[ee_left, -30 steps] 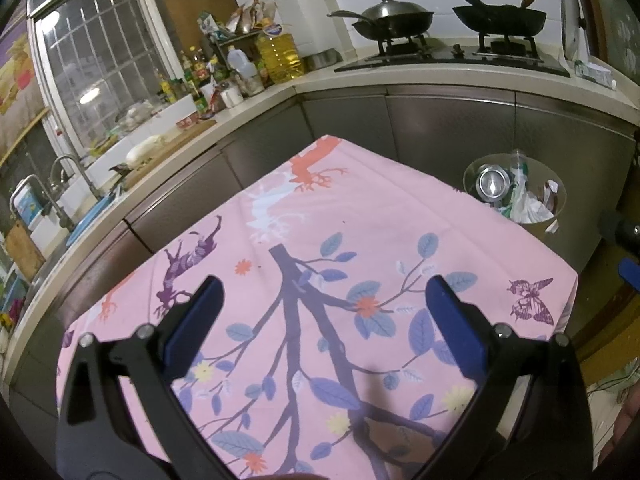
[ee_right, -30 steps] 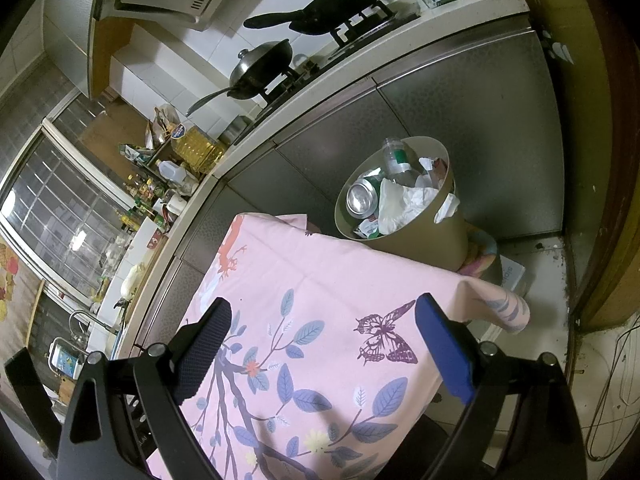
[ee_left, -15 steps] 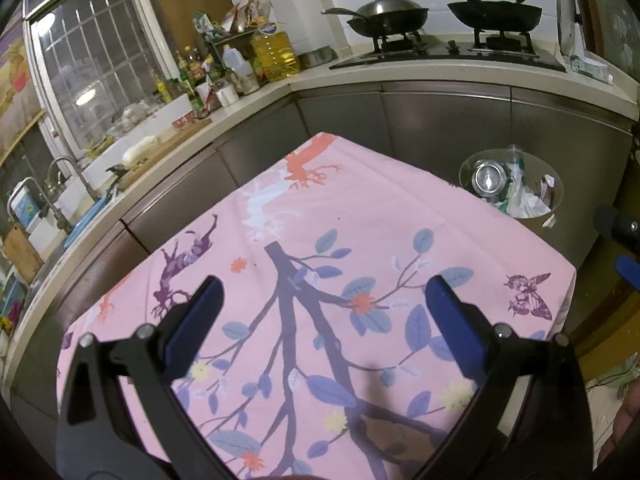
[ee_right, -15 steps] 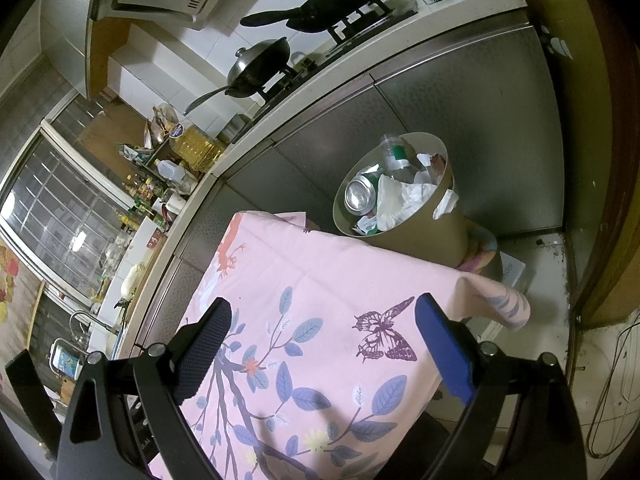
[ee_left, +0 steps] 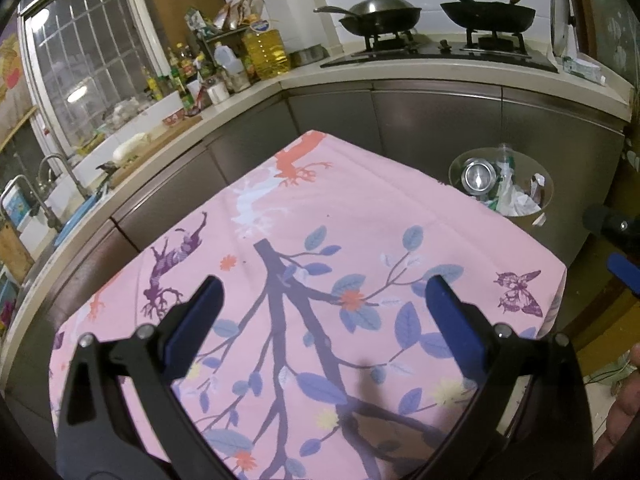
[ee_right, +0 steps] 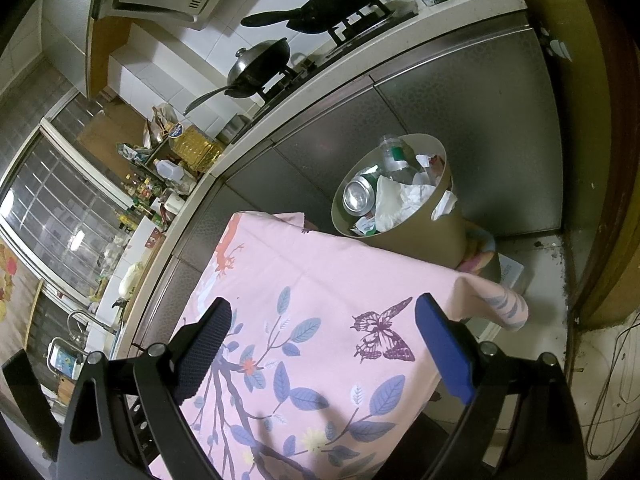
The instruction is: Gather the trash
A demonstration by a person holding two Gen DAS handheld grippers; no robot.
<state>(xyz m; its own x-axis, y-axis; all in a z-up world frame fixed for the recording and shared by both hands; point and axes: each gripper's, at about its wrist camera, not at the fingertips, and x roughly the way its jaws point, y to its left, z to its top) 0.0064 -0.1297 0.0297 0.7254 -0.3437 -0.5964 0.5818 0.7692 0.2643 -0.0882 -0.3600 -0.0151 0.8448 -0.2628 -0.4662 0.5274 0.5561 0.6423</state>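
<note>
A round tan trash bin [ee_right: 416, 236] stands on the floor past the table's far right corner, against the cabinets. It holds a silver can [ee_right: 357, 196], a clear plastic bottle [ee_right: 394, 160] and crumpled white paper [ee_right: 404, 200]. The bin also shows in the left wrist view [ee_left: 464, 164]. My left gripper [ee_left: 322, 312] is open and empty above the pink floral tablecloth [ee_left: 320, 220]. My right gripper [ee_right: 322, 344] is open and empty above the cloth's right part [ee_right: 320, 280], short of the bin.
Steel cabinets [ee_left: 436, 120] run behind the table. On the counter are a wok [ee_left: 380, 16] and a black pan [ee_left: 488, 12] on the stove, oil and sauce bottles [ee_left: 264, 52], and a sink [ee_left: 60, 204] at left. Cables lie on the floor [ee_right: 616, 380] at right.
Both grippers stay open and empty. The left view has drifted slightly, so the bin sits a little lower and nearer. The right view shifts only slightly.
</note>
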